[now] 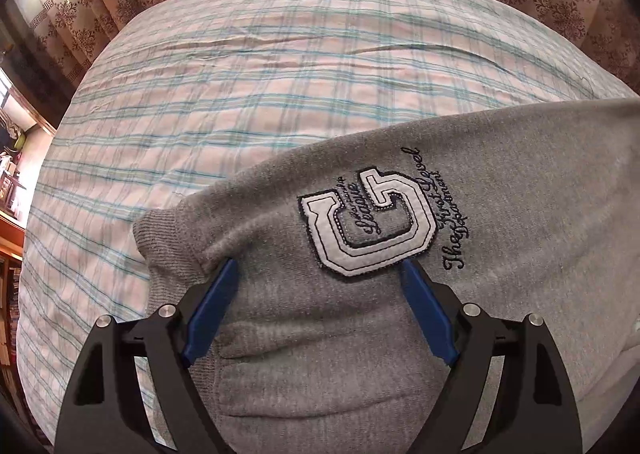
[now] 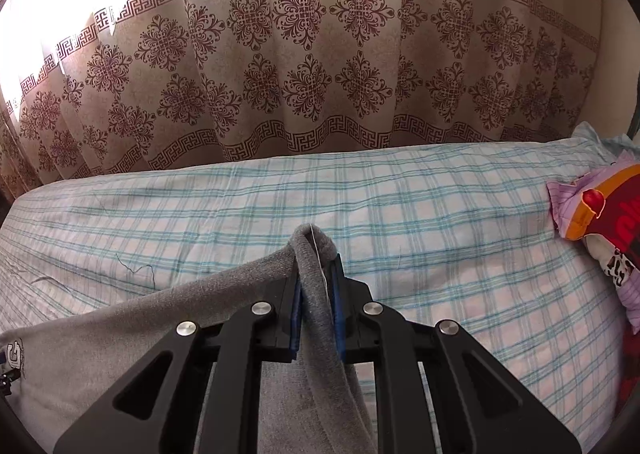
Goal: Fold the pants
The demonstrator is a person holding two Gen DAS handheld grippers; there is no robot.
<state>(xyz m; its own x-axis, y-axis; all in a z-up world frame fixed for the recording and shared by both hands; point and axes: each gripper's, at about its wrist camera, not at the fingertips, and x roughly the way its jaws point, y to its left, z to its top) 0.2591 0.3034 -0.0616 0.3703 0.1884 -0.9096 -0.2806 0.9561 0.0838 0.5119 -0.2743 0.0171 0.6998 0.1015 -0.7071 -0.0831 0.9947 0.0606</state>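
the grey fleece pants (image 1: 520,213) with a white letter patch lie on the checked bedsheet (image 1: 200,93). left claw (image 1: 318,266) hangs released above them; right claw (image 2: 316,278) is clenched on a ribbed edge.

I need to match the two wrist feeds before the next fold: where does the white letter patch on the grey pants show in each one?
Left wrist view: the patch sits centre frame, just beyond the open left claw.
Right wrist view: the patch peeks in at the far left edge, mostly cut off.
Shared landmark: the patterned curtain behind the plaid bedsheet.
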